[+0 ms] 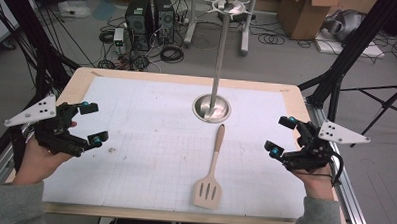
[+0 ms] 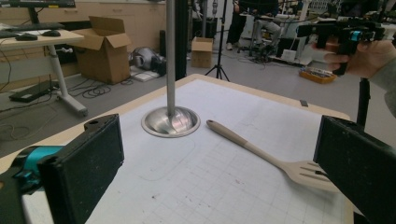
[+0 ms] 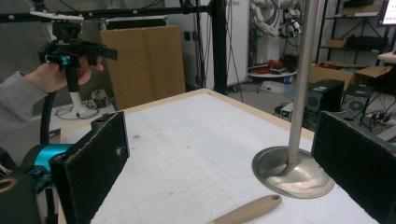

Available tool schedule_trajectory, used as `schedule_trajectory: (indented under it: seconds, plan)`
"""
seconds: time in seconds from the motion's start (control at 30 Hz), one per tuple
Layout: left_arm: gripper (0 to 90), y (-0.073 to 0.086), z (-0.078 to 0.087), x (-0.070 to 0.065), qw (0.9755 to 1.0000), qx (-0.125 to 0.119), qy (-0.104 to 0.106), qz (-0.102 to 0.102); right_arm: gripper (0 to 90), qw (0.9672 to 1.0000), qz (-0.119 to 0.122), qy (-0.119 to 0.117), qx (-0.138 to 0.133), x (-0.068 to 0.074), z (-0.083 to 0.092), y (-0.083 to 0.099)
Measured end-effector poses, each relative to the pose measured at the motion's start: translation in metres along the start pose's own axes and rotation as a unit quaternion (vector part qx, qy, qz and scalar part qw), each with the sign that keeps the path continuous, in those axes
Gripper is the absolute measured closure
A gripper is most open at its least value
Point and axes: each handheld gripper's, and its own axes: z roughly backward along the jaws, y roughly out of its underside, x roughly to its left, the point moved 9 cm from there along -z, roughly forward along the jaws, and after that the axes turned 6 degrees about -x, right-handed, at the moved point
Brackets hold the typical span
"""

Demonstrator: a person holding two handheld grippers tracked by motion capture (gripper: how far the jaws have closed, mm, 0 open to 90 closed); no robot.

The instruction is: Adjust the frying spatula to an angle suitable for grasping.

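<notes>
The beige slotted silicone spatula [image 1: 212,175] lies lengthwise, handle pointing away — slightly nearer the right gripper [image 1: 280,136] than the left gripper [image 1: 93,122]; both sets of jaws stand apart, empty.

Beyond my table [image 1: 137,90] I see the grey floor, with black computer towers [image 1: 149,15] amid tangled cables and cardboard boxes [image 1: 302,13] at the far right. A black tripod [image 1: 387,101] stands to my right, and an open box [image 2: 105,49] sits near a desk [image 2: 37,39].
</notes>
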Motion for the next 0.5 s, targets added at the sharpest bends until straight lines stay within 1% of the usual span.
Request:
schedule_trajectory:
  seconds: [0.1,0.13,0.27,0.47,0.5]
  plan:
    - [2.1,0.0011,0.0007,0.0006,1.0,0.002,-0.002,0.001,3.1,1.0,-0.006,0.004,-0.004,-0.0016,0.001,-0.0001]
    - [2.1,0.0015,0.0008,0.0007,1.0,0.002,-0.003,0.003,3.1,0.9999,-0.011,0.004,-0.009,-0.002,0.0014,-0.0008]
    - [2.2,0.0036,0.0009,0.0013,1.0,0.005,-0.002,0.005,3.1,0.9995,-0.02,0.009,-0.021,-0.005,0.0004,-0.0026]
    - [2.1,0.0045,0.0005,0.0015,1.0,0.006,-0.001,0.005,3.4,0.9995,-0.022,0.018,-0.016,-0.0079,-0.0027,0.0001]
    - [2.1,0.0043,0.0002,0.0013,1.0,0.005,-0.002,0.006,4.9,0.9996,-0.019,0.017,-0.012,-0.0083,-0.004,0.0025]
